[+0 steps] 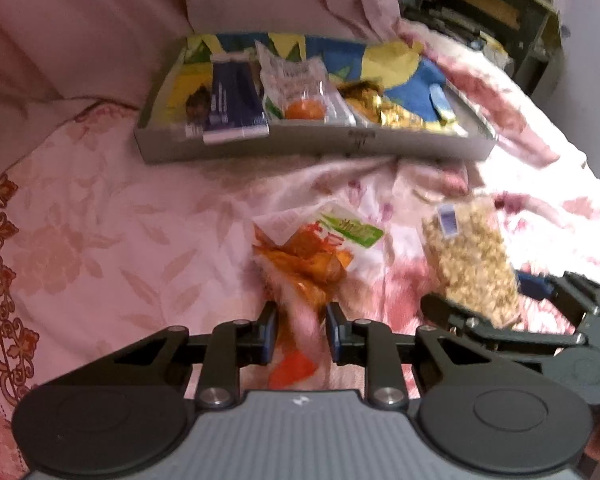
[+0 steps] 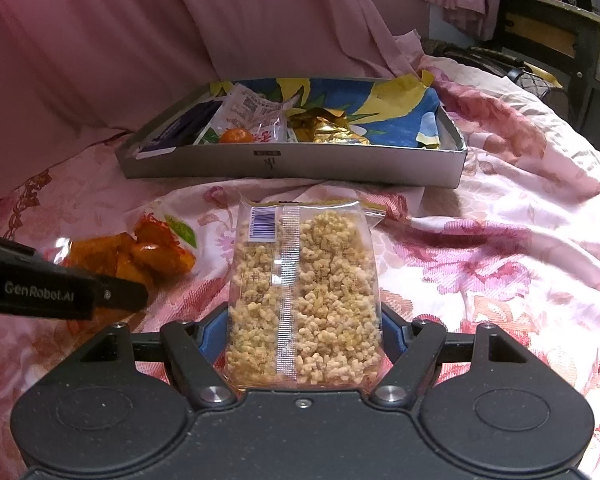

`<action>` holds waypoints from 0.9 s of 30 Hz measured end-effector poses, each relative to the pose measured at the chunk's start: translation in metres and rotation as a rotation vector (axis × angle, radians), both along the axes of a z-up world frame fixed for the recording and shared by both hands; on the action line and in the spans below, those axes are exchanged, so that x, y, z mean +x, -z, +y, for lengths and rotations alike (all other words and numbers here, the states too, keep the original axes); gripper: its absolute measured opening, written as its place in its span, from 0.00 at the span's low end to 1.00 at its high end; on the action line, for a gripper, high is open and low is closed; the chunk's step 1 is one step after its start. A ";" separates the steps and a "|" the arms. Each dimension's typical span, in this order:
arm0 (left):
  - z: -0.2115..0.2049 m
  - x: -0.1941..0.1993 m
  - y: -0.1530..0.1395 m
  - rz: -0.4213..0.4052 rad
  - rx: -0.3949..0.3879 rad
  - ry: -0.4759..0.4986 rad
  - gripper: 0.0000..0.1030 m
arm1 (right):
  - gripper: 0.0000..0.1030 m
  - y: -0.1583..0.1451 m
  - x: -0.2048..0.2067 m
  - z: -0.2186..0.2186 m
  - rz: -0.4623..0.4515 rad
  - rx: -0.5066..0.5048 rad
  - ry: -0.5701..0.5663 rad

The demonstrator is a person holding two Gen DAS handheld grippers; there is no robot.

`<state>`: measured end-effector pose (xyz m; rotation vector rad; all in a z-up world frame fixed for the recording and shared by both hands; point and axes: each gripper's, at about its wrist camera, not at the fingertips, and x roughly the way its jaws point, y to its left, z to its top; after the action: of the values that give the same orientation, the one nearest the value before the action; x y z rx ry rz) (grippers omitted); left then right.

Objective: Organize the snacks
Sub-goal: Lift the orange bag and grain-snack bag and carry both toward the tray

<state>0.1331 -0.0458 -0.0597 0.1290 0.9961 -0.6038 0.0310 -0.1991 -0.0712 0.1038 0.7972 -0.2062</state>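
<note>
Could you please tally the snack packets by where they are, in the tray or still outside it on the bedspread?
In the tray: 3 (dark blue packet, clear packet with orange fruit, gold packet)
Outside the tray: 2 (orange snack packet, puffed-grain bag)
Total: 5

Setting: a home, most likely a bedroom. Work surface is a bed or sofa covered with a pink floral quilt (image 2: 480, 248); a patterned sheet with a brown lace-like border (image 1: 4, 280) lies near left. Pink curtain-like fabric (image 2: 140, 40) hangs along the far side. Far right, a dark shelf unit (image 1: 500, 12) holds household clutter, contents too blurred to identify.
</note>
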 end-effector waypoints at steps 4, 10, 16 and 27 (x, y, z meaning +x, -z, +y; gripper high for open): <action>0.004 0.000 -0.008 -0.047 -0.030 -0.023 0.24 | 0.73 0.000 -0.001 0.000 -0.006 -0.002 0.001; 0.005 0.004 -0.006 -0.043 -0.031 -0.049 0.24 | 0.73 0.000 -0.002 0.001 -0.009 -0.002 0.004; 0.008 0.003 -0.012 -0.068 -0.059 -0.056 0.24 | 0.73 -0.001 -0.003 0.001 -0.019 -0.001 0.006; 0.008 -0.001 -0.019 -0.105 -0.105 -0.046 0.24 | 0.73 -0.004 -0.005 0.000 -0.042 0.005 0.015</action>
<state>0.1318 -0.0377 -0.0409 0.0445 0.8618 -0.6002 0.0259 -0.1995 -0.0672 0.1190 0.7556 -0.2157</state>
